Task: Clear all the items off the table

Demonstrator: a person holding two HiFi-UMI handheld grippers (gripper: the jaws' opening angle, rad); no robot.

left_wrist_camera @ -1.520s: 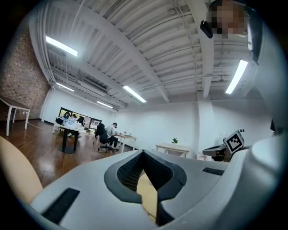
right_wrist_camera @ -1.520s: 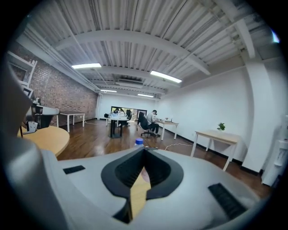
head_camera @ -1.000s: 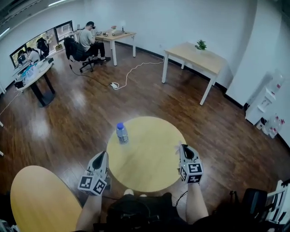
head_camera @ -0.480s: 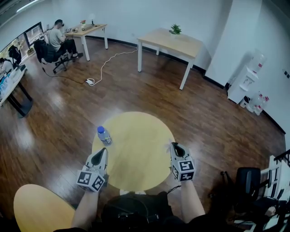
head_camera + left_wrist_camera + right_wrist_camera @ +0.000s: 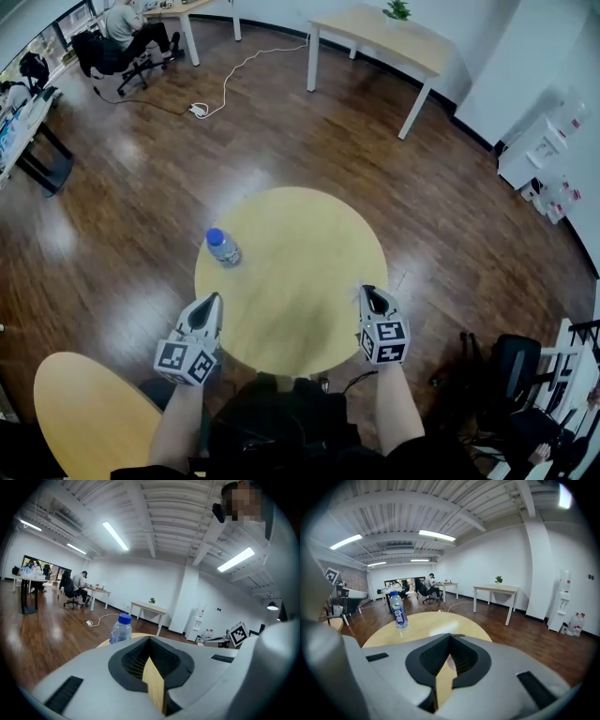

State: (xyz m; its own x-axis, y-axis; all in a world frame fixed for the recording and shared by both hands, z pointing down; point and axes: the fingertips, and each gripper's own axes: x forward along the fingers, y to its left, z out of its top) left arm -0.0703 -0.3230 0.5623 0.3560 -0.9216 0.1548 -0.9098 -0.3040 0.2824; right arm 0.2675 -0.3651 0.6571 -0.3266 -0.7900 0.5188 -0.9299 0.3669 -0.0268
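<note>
The left gripper (image 5: 212, 300) is clenched with nothing in it, its pads meeting at the tips; it hovers at the near edge of the round table (image 5: 309, 234), pointing across the top; the right gripper (image 5: 367, 291) is likewise closed and empty, poised at the same near edge, well apart from the left. The only item on the table is a water bottle (image 5: 223, 247) with a blue cap, standing upright; it is ahead of the left gripper and near it, while from the right gripper it sits ahead and far off to the left. Both grippers flank the person's body at the rim, which reads as a ready stance before any reach has landed; neither touches the bottle. Since the bottle stands on the left gripper's side, that one seems the natural choice to take it; its jaws would have to open first and close round the body below the cap, kept upright so it does not tip.
</note>
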